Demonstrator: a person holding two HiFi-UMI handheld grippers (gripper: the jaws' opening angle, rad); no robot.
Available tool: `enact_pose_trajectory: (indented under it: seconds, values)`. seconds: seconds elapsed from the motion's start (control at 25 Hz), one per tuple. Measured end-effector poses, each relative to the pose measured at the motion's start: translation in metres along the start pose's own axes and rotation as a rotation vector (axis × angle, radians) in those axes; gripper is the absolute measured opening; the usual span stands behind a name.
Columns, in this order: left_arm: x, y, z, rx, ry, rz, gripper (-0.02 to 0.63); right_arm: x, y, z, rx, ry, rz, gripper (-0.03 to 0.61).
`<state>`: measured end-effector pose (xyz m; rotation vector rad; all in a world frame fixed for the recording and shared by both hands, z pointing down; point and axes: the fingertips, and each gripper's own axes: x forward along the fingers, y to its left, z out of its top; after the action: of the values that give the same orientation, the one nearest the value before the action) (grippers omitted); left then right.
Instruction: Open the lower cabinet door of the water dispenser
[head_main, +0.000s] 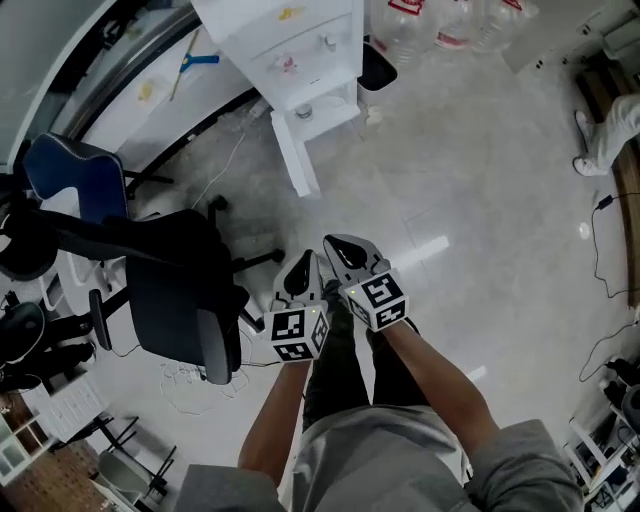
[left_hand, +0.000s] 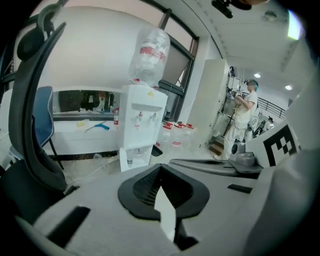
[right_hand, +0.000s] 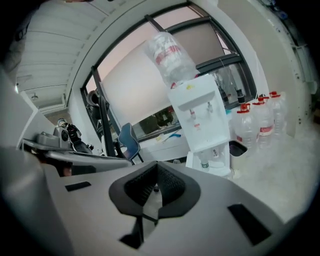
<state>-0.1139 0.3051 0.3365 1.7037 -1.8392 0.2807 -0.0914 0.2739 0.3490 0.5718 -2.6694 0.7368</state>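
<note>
Two grippers up side by side, left gripper and right gripper, each with its jaws pressed together on nothing. One water dispenser stands well ahead of us, its lower cabinet door hanging open, with three spare jugs beside it.

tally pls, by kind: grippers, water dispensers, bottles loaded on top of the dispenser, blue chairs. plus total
grippers: 2 (left gripper, right gripper)
water dispenser: 1
bottle on top of the dispenser: 1
blue chair: 1
total: 5
</note>
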Motion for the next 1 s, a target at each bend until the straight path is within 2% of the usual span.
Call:
enact_pose_trajectory:
  seconds: [0.16,0.32,0.56,0.8,1.0]
  values:
    - [-0.037,-0.031,0.039,0.055,-0.068,0.004,0.008,-0.043,0.022,0.047,-0.06,-0.076,0.016,0.009]
    - [-0.085,-0.057,0.065,0.079,-0.112,0.004,0.008,-0.094,0.051,0.075,-0.084,-0.129,0.024,0.009]
    - [-0.144,-0.095,0.116,0.13,-0.236,-0.006,0.008,-0.16,0.089,0.13,-0.169,-0.255,0.031,0.009]
    - [-0.19,-0.136,0.144,0.19,-0.301,-0.026,0.008,-0.209,0.119,0.17,-0.221,-0.336,0.047,0.008]
    - [-0.213,-0.158,0.151,0.209,-0.334,-0.03,0.008,-0.235,0.136,0.182,-0.248,-0.369,0.067,0.008]
